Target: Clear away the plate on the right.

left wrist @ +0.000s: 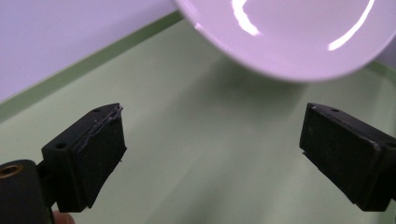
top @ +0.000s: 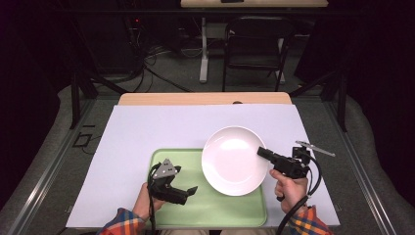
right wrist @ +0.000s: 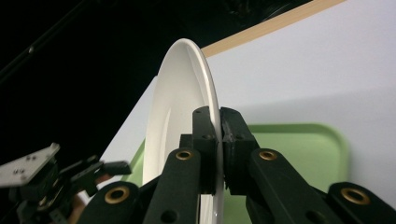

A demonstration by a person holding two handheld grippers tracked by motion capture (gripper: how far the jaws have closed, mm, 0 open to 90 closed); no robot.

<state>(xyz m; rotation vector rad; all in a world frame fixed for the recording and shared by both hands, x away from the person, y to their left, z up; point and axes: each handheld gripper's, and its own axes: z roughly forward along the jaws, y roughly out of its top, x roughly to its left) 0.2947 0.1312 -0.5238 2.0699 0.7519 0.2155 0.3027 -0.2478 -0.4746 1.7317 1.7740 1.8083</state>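
Right tool [top: 261, 151] clamped tight on the rim of the round glossy white ceramic plate [top: 234, 159]; in the right gripper view the two black pads [right wrist: 205, 140] pinch the plate's thin edge [right wrist: 187, 93], plate seen edge-on between them. Right hand [top: 289, 188] grips the tool body, cable looping down beside the wrist, grey three-cornered plate sticking out to the right.

Plate sits over the right half of the flat pale green plastic tray [top: 205, 205], its upper and right rim reaching past the tray's edge over the white sheet. From the left gripper view the plate [left wrist: 289, 37] hangs above the tray floor [left wrist: 187, 154] with a soft shadow under it, so it looks lifted, not lying flat.

Left tool [top: 188, 192] wide apart, nothing between the pads [left wrist: 100, 149], low over the tray's left part, pointing toward the plate, not touching it. Left hand [top: 147, 198] holds it; plaid orange-blue sleeve [top: 120, 223] at bottom edge.

Tray lies on a large white sheet [top: 147, 127] covering the bench, light wood bench edge [top: 205, 99] showing at the far side. Beyond: dark room, grey floor, black folding chair [top: 257, 46], white leg of another table [top: 203, 54], cables on the floor.

No readable writing or labels.
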